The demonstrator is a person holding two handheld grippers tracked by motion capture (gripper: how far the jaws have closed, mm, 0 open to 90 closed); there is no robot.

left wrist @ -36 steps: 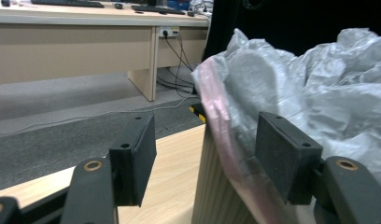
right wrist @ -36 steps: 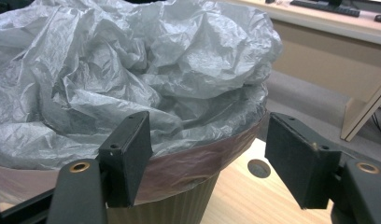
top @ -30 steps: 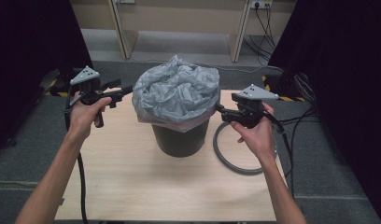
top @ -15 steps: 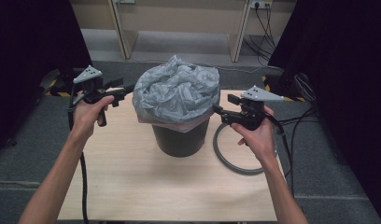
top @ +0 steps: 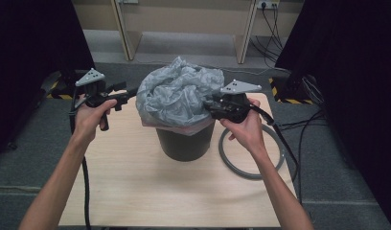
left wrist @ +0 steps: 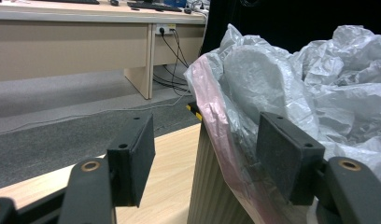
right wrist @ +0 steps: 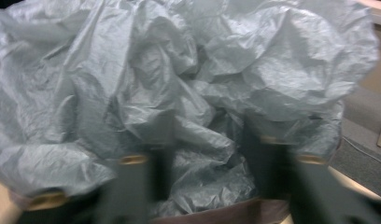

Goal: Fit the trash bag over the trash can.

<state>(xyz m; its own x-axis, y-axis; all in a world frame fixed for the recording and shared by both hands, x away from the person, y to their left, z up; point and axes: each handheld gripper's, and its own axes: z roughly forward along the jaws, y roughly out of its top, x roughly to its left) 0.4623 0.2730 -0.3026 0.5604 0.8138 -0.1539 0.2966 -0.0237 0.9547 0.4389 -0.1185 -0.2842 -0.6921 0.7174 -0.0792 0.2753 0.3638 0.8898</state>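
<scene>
Reaching in from both sides, a person brings two hand-held tools to the crumpled grey plastic bag [top: 177,96] that billows out of a dark ribbed bin [top: 185,143] at the middle of the pale wooden worktop [top: 136,187]. The bag lies between the tools, heaped above the rim, with a pink-tinged liner edge [left wrist: 212,107] folded down over the bin's wall. The right tool [top: 213,106] is the nearer: it comes in level from the right, its tips pushed into the grey folds at the bag's flank, and its jaws have just been closing, film lying between them in the blurred right gripper view; whether the pads already pinch it I cannot tell. The left tool [top: 132,92] sits at the opposite rim, its jaws standing apart; in the left gripper view one pad [left wrist: 287,156] rests against the bag's side while the other [left wrist: 131,157] hangs over bare worktop, gripping nothing. A grey ring-shaped hoop [top: 253,167] lies flat just right of the bin.
</scene>
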